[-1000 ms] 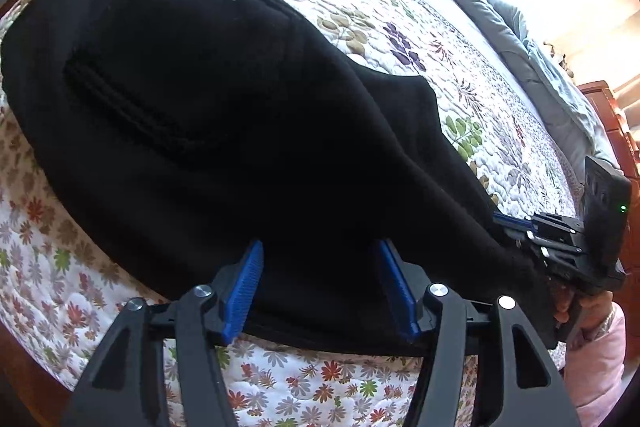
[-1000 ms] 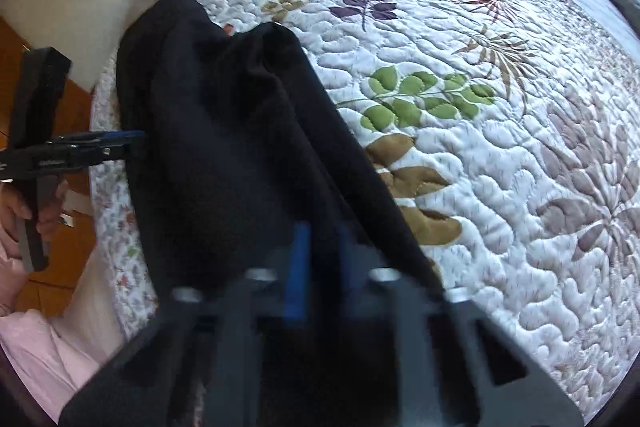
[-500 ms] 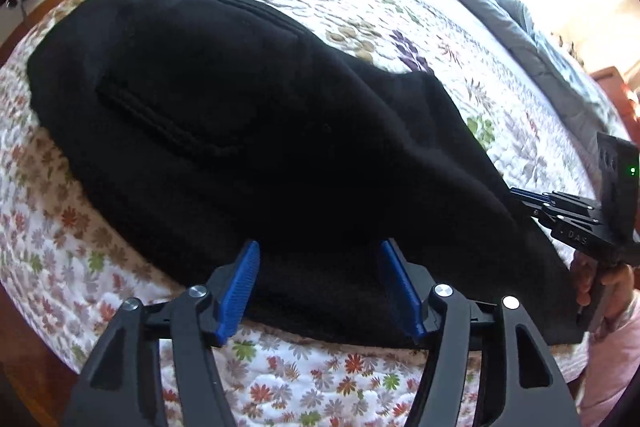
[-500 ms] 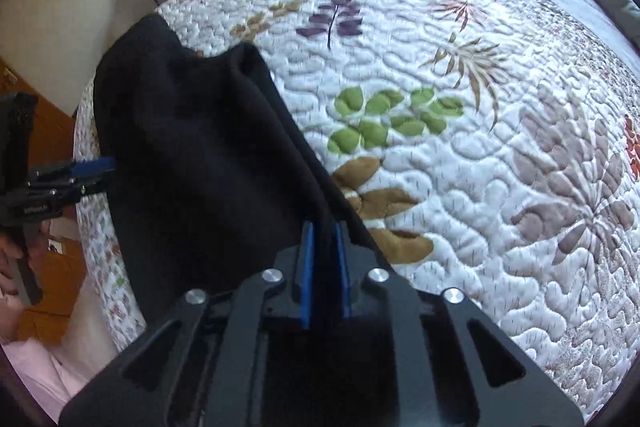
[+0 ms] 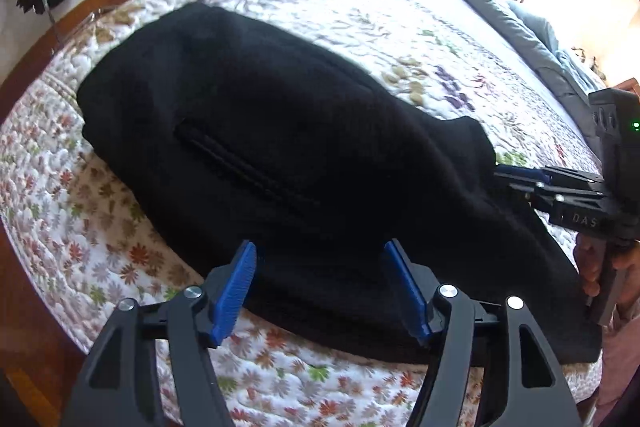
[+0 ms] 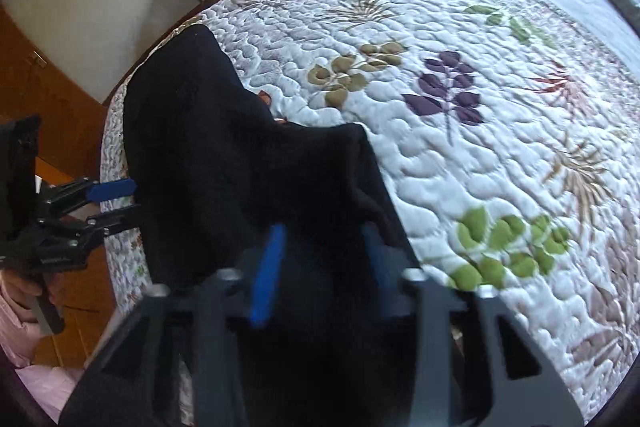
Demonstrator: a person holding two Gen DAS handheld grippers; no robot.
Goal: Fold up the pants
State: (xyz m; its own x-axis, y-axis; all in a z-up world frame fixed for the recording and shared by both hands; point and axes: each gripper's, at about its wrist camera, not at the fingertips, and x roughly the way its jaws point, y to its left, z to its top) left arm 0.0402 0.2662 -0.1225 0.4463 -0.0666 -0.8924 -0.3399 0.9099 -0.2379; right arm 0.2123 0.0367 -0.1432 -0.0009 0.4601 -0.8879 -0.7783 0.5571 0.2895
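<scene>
Both grippers gape with nothing held: left gripper [image 5: 320, 287] straddles the near long edge of the black pants [image 5: 280, 155] lying lengthwise on the floral quilt [image 5: 380, 7], right gripper [image 6: 320, 255] at their end.

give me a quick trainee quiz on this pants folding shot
1. True or false: the left gripper is shut on the black pants.
2. The pants lie on: A) a carpet, B) a floral quilt, C) a wooden table.
3. Fill in: the right gripper is ____ over the pants.

Key: 1 false, it is open over their near edge; 2 B; 3 open.
</scene>
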